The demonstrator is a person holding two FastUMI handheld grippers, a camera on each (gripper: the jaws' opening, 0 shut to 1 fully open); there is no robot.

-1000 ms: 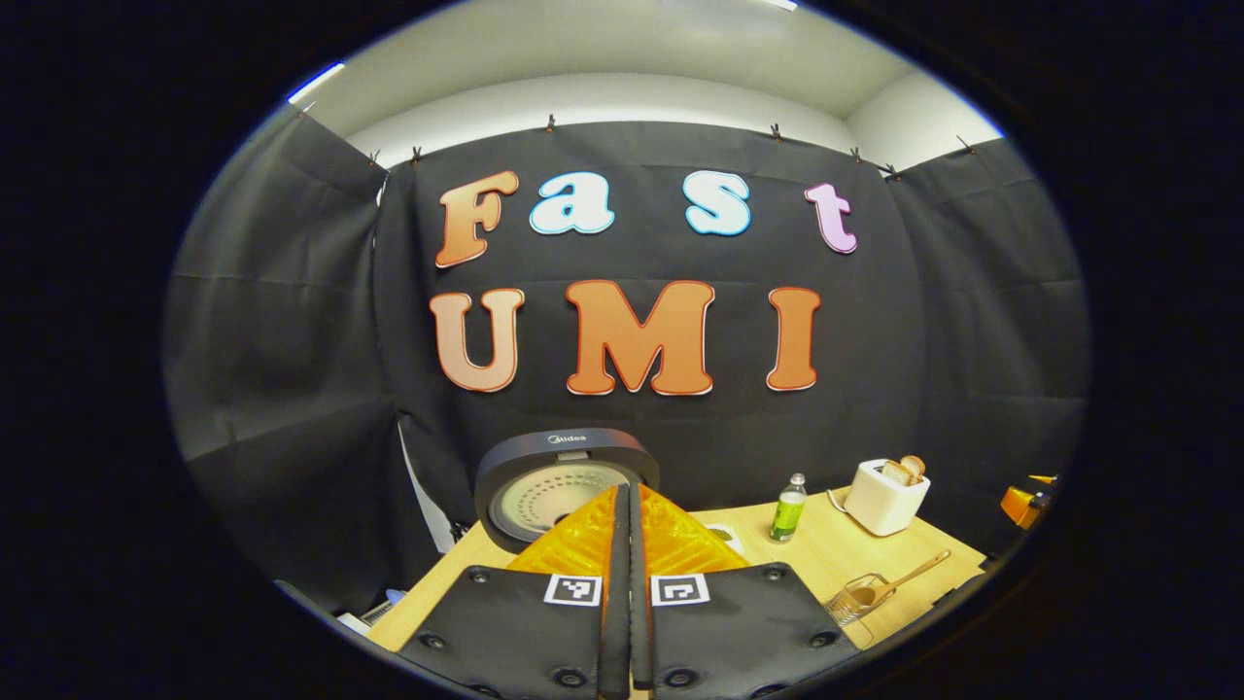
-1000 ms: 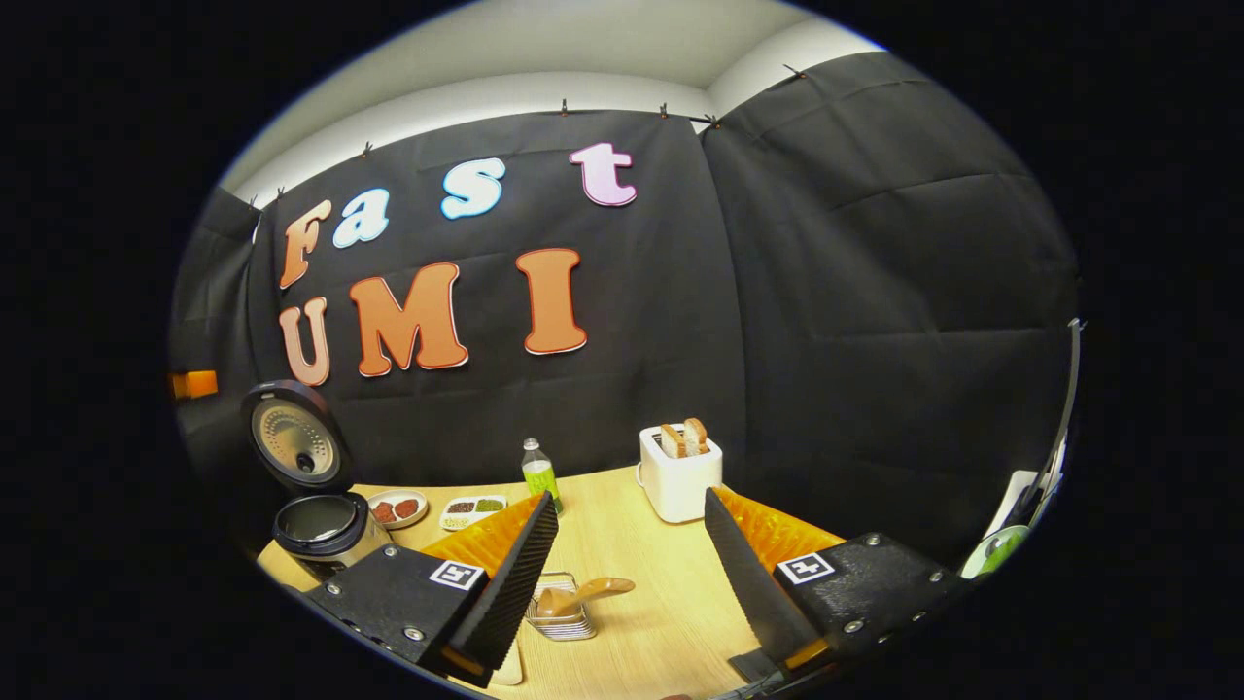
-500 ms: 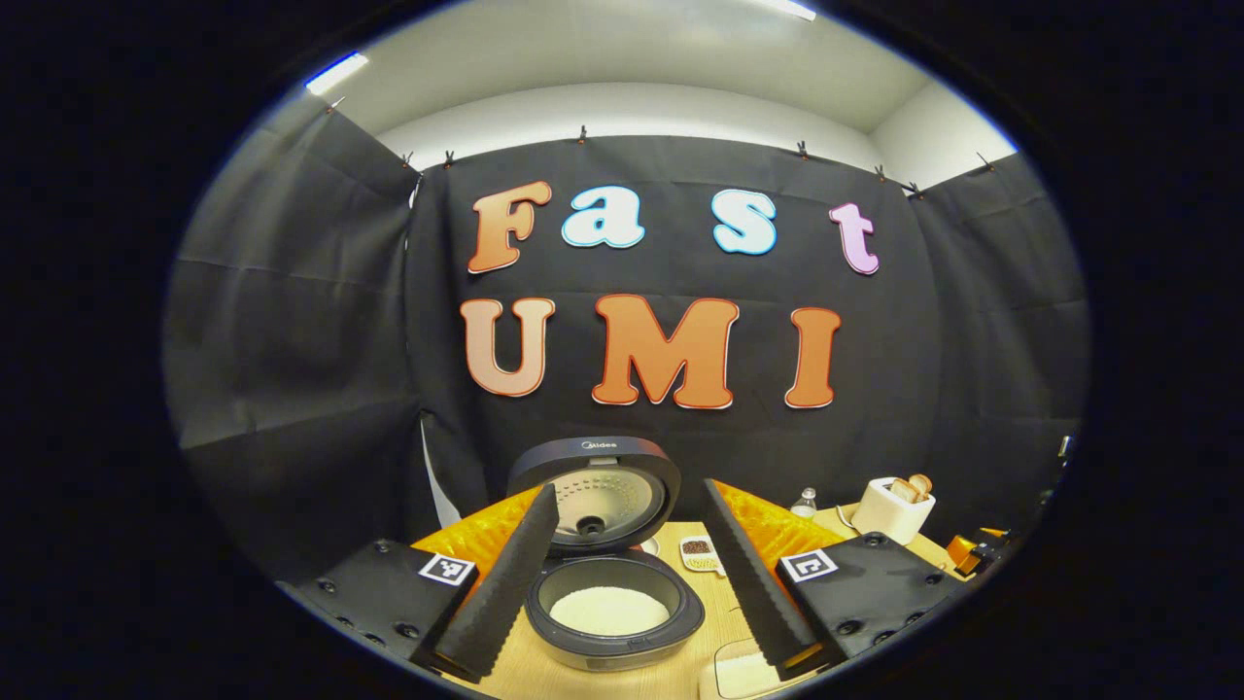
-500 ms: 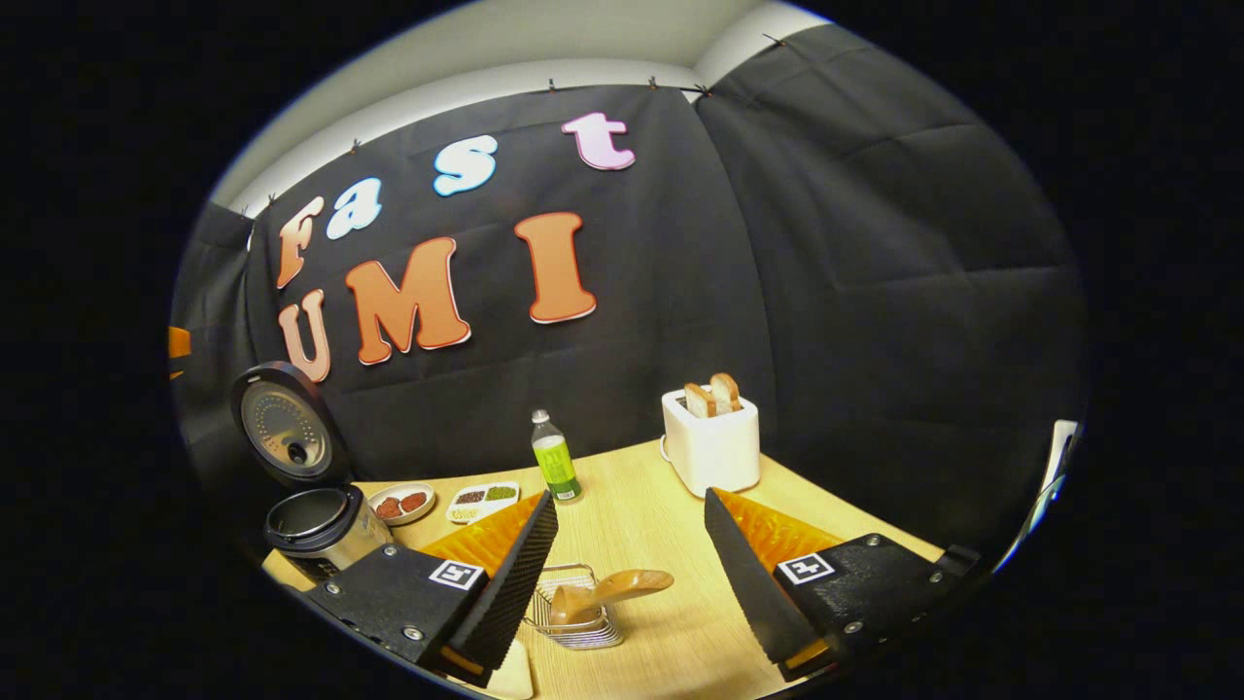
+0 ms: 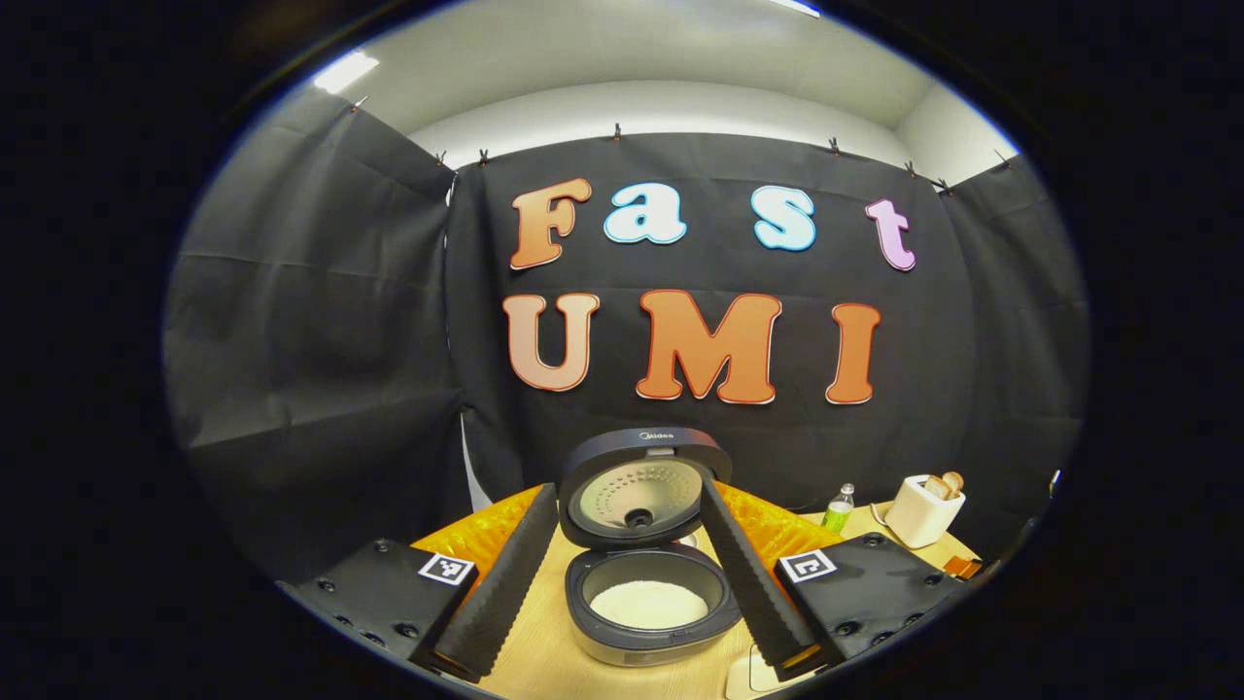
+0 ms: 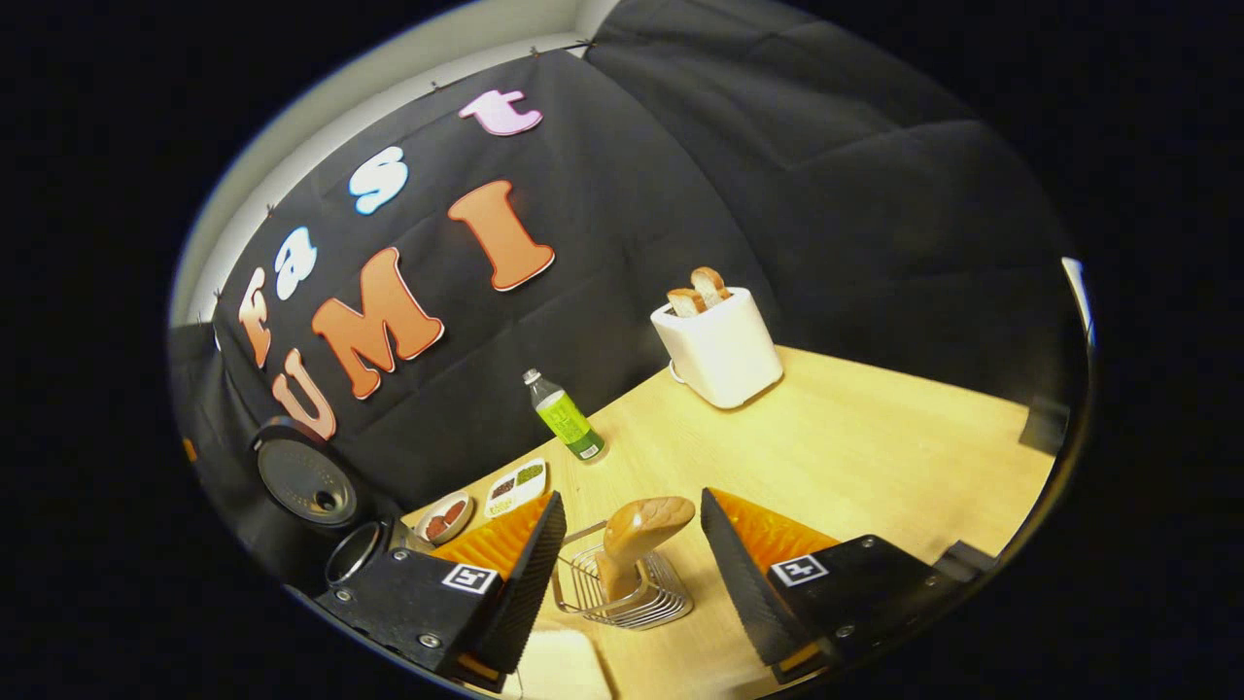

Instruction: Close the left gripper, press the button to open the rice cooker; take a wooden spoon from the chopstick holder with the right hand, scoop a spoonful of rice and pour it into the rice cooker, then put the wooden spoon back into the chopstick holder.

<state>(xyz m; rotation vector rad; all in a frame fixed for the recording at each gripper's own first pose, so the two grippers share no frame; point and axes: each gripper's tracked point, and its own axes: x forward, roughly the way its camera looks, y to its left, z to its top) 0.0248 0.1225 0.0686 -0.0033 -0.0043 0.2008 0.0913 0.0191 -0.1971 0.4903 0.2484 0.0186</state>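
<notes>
Left gripper view: the left gripper (image 5: pixel 632 574) is held with its jaws wide apart and nothing between them under pressure. The rice cooker (image 5: pixel 649 608) stands on the surface (image 5: pixel 539 661) directly ahead, framed in the gap between the two jaws. Its lid (image 5: pixel 641 483) is raised upright behind the pot, inner face toward the camera, and white rice (image 5: pixel 648 604) lies in the pot. Beyond the right jaw, well apart from the cooker, stand a green bottle (image 5: pixel 836 510) and a white toaster (image 5: pixel 921 509) with bread slices projecting from its top.

Right gripper view: the right gripper (image 6: pixel 627 574) likewise has its jaws apart, gripping nothing. The chopstick holder (image 6: pixel 627 595), a wire basket, stands on the surface (image 6: pixel 875 457) between the jaws and close to them. The wooden spoon (image 6: pixel 632 540) stands in the holder, its bowl uppermost, level with the jaw tips and untouched by either jaw. Beyond the left jaw lie a divided tray (image 6: pixel 515 486) and a small dish (image 6: pixel 445 516), each holding dark foodstuffs. Farther to that side is the rice cooker (image 6: pixel 355 554), its lid (image 6: pixel 303 481) up. Ahead of the jaws, well apart from the holder, stand the green bottle (image 6: pixel 566 416) and the toaster (image 6: pixel 717 345).
</notes>
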